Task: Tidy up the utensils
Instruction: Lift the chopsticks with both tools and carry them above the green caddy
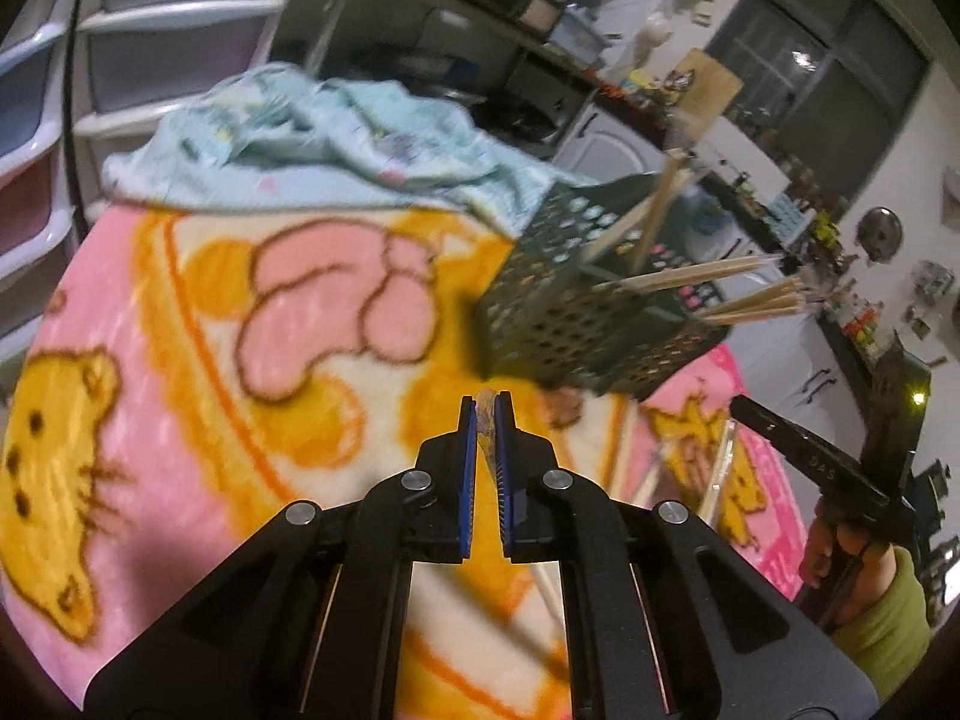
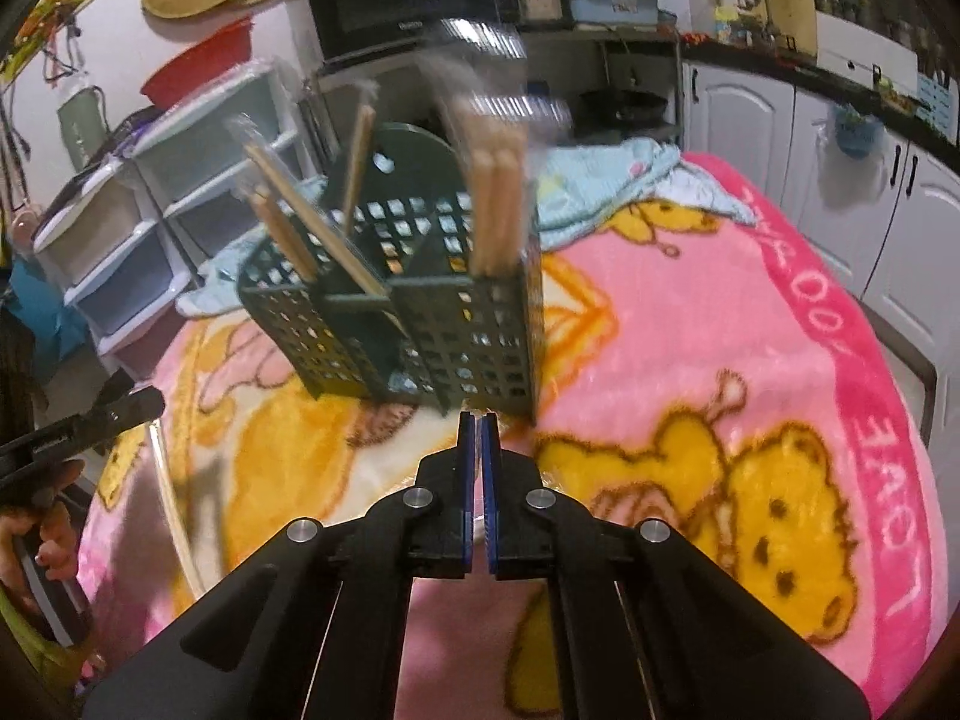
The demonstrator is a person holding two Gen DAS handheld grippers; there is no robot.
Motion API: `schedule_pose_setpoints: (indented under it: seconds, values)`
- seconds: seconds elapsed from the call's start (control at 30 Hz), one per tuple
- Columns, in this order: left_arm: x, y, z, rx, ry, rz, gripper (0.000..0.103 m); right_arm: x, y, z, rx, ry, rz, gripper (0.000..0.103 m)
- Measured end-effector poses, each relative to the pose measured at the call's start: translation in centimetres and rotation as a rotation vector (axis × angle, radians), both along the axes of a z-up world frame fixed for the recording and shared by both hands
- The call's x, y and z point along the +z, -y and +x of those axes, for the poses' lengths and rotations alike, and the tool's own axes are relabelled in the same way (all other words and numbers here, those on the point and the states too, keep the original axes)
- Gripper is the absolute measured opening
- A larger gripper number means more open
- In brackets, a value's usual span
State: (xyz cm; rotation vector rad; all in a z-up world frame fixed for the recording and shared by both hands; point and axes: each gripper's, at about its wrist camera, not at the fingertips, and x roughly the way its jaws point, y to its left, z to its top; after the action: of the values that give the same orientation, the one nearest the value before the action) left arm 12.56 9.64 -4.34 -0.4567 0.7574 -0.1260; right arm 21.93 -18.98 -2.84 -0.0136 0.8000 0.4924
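Pinching a thin wooden utensil (image 1: 487, 420) between the closed fingers of the left gripper (image 1: 487, 438), just short of the dark green holder (image 1: 558, 324) on the plush blanket (image 1: 198, 324). Light, stiff, splintery stock; best taken mid-shaft. Perforated plastic walls, chopsticks (image 2: 495, 210) leaning inside. Right gripper (image 2: 478, 450) fingers together, apparently on nothing.

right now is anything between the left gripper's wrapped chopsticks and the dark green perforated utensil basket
Nothing visible. The left gripper is shut on wrapped wooden chopsticks, and only bare pink and yellow cartoon blanket lies before the dark green perforated utensil basket.
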Motion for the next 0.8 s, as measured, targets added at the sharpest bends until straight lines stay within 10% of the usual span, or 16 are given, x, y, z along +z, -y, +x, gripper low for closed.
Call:
schedule_pose_setpoints:
  seconds: [0.8]
  values:
    - [7.2,5.2,-0.2,-0.162,0.181,-0.008,0.003,7.7,-1.2,-5.3,0.119,0.172,0.062,0.002]
